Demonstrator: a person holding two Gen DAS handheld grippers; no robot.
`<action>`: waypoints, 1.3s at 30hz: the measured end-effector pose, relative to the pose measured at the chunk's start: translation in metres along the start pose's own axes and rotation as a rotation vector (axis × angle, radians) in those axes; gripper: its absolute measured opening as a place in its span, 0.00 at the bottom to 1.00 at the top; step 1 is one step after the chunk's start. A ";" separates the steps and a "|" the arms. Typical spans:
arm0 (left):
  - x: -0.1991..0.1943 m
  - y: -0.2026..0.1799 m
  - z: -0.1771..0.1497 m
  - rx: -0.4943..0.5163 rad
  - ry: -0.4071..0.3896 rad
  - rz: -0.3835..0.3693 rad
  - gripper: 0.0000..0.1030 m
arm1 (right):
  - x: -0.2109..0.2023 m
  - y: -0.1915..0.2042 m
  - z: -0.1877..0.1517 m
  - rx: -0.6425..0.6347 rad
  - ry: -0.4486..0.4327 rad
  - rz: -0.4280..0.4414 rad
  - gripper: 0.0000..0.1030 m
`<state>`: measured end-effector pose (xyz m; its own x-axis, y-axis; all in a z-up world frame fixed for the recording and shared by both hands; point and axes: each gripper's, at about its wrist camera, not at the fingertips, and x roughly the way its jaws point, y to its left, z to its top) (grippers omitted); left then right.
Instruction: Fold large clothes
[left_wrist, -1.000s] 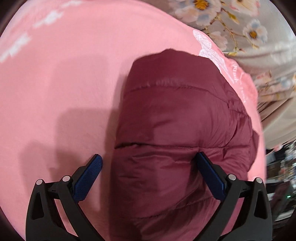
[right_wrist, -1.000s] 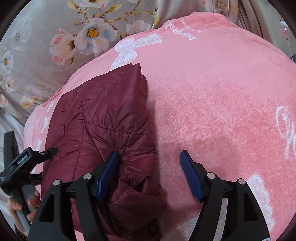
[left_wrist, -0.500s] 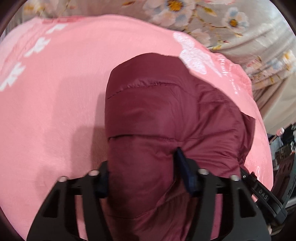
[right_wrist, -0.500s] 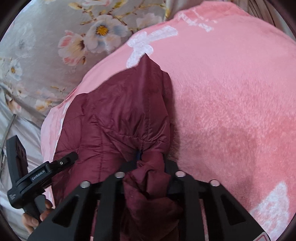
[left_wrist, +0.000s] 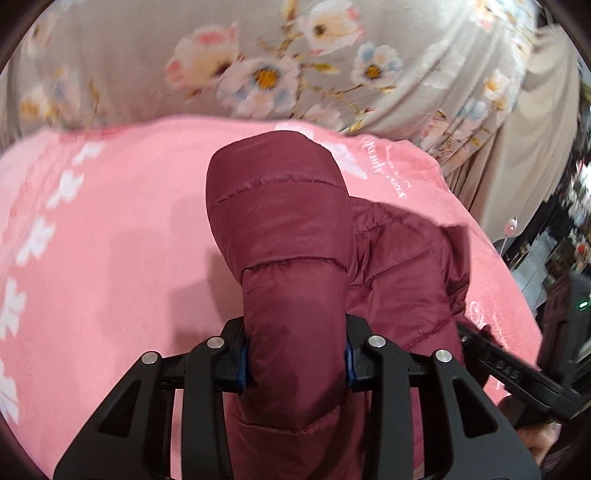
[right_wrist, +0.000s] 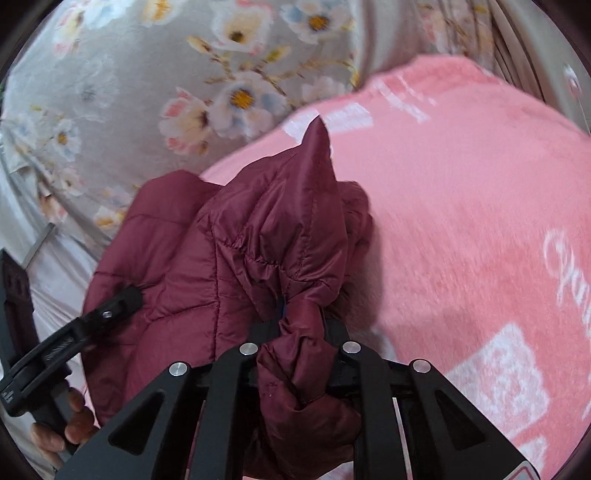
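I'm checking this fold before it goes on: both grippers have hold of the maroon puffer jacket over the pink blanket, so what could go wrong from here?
The left gripper, whose jaws have just been closing, pinches a thick padded fold of the maroon quilted puffer jacket; the slick fabric might slip out. The right gripper clamps only a narrow bunched twist, which could pull free. The jacket's far part rests on the pink fleece blanket and may drag it.

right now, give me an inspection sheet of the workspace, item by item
surface: pink blanket with white print, spread flat
job's things: maroon puffer jacket, bunched, partly raised off the blanket
clutter: nothing seen
grippers: left gripper jaws have just been closing, pinching a padded fold of the jacket; right gripper jaws have just closed on a crumpled bunch of it
cables: nothing seen
surroundings: grey floral fabric behind the blanket; dim, blurred room at the left view's right edge
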<state>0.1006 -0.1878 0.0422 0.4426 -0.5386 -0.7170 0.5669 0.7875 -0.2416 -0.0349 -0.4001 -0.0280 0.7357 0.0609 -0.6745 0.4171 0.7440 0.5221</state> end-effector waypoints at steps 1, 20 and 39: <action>0.007 0.012 -0.003 -0.037 0.033 -0.013 0.34 | 0.007 -0.002 -0.002 0.011 0.016 -0.001 0.13; 0.042 0.087 -0.042 -0.230 0.141 -0.076 0.45 | 0.043 -0.011 -0.024 0.074 0.117 0.238 0.16; -0.115 0.069 0.055 0.029 -0.283 -0.074 0.39 | -0.068 0.160 0.031 -0.327 -0.302 0.330 0.14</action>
<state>0.1271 -0.0881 0.1439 0.5731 -0.6599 -0.4859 0.6231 0.7360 -0.2646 -0.0014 -0.3057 0.1176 0.9397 0.1678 -0.2979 -0.0132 0.8884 0.4589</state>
